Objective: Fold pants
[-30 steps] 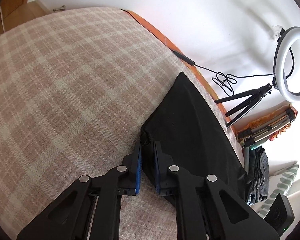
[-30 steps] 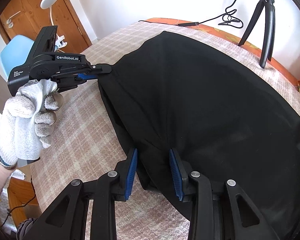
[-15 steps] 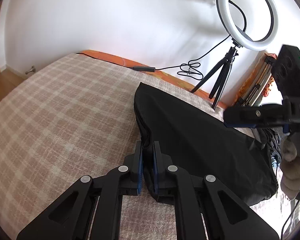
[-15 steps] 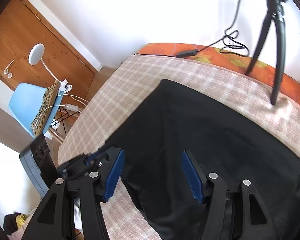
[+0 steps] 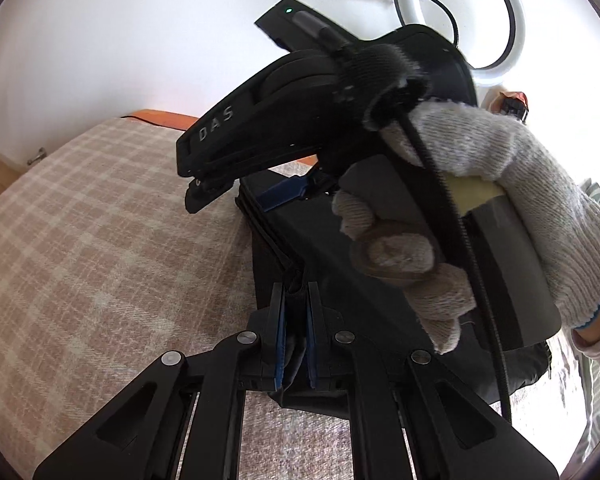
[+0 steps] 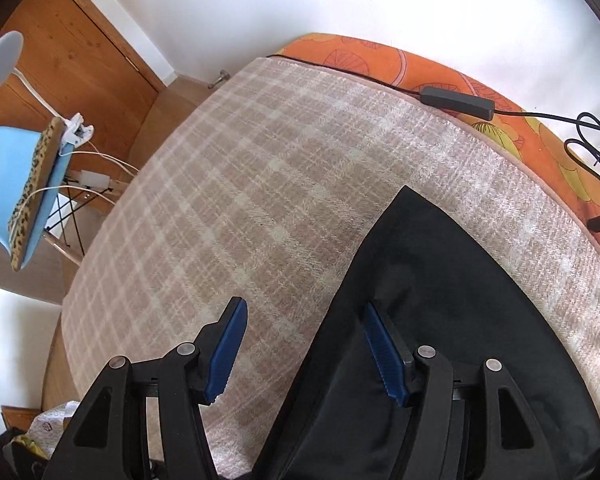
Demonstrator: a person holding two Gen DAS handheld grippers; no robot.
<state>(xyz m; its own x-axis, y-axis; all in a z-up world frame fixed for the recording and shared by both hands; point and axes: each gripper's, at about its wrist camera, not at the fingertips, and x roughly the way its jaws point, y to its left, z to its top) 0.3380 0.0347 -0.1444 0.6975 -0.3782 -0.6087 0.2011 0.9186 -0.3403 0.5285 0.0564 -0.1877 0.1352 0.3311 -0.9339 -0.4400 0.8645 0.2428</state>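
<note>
Pinching pants (image 5: 364, 280) edge, left tongs (image 5: 294, 312), right tongs (image 6: 304, 350) gaping above them

1. A plaid blanket (image 6: 284, 184) covers the bed.
2. An orange floral sheet (image 6: 452, 68) edges it at 1 o'clock, carrying a black cable with an inline box (image 6: 458, 102).
3. A blue chair (image 6: 10, 176) stands at 9 o'clock before a wooden door (image 6: 80, 56).
4. A ring light (image 5: 468, 12) glows at 1 o'clock.
</note>
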